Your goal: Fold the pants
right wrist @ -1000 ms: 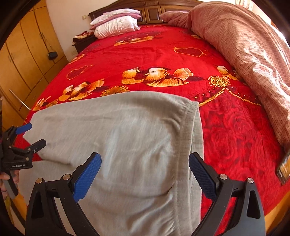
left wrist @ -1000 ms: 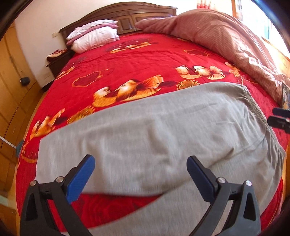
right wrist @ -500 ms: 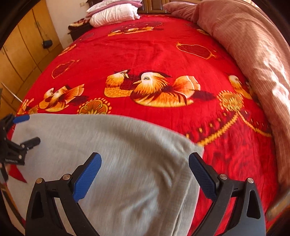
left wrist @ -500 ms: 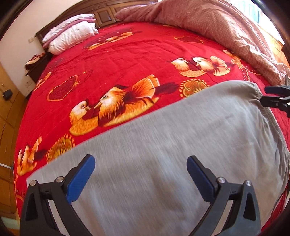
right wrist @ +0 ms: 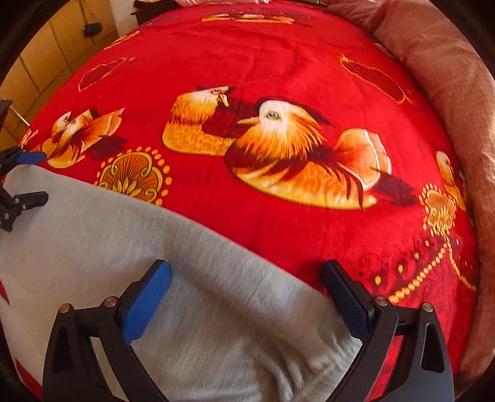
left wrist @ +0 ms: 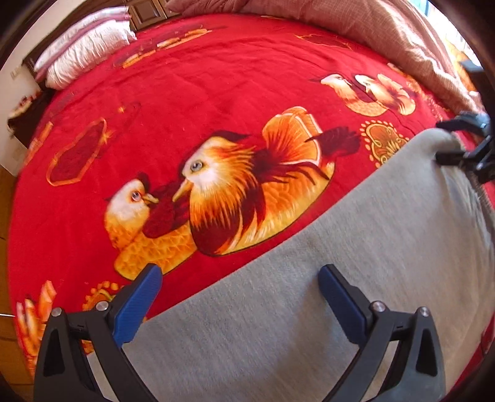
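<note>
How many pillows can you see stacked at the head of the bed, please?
2: a white pillow on the red bedspread at the far left corner, and a pinkish pillow stacked on it. Others may be hidden.

The left gripper is holding its two fingers wide apart, and nothing is sitting between them. Its blue pads are facing each other across the gap. The right gripper is doing the same: its fingers are spread wide and it is gripping nothing. Its blue pads are also facing inward. Both grippers are pointing forward and a little down. Each one is showing up at the edge of the other one's view, the right gripper at the far right side and the left gripper at the far left side.
</note>
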The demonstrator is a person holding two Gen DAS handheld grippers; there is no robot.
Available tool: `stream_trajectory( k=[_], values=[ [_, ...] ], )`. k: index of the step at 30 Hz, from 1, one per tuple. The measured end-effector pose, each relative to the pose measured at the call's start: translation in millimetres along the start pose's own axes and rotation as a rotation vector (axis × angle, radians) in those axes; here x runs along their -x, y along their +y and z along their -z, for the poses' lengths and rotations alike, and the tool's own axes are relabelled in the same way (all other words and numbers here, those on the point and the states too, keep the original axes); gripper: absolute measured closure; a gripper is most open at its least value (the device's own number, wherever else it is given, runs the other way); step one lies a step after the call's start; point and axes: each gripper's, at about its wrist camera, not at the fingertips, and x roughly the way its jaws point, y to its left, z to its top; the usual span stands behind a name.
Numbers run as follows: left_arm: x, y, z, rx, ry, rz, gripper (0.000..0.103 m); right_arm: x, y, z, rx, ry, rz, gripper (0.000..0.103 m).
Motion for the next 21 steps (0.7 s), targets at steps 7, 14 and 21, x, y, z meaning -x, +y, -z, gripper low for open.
stream_trajectory(
  k=[7, 14, 21],
  values=[
    [-5, 13, 5, 0.053, -0.001, 0.056, 0.0, 8, 5, -6, 0.056, -0.003, -0.052, 0.049],
    [7, -6, 7, 0.013, -0.002, 0.031, 0.019, 46, 29, 14, 0.103, -0.04, -0.167, 0.097],
    [22, -41, 9, -0.122, -0.06, -0.166, 0.022, 100, 45, 57, 0.192, -0.082, -0.218, 0.097]
  ],
)
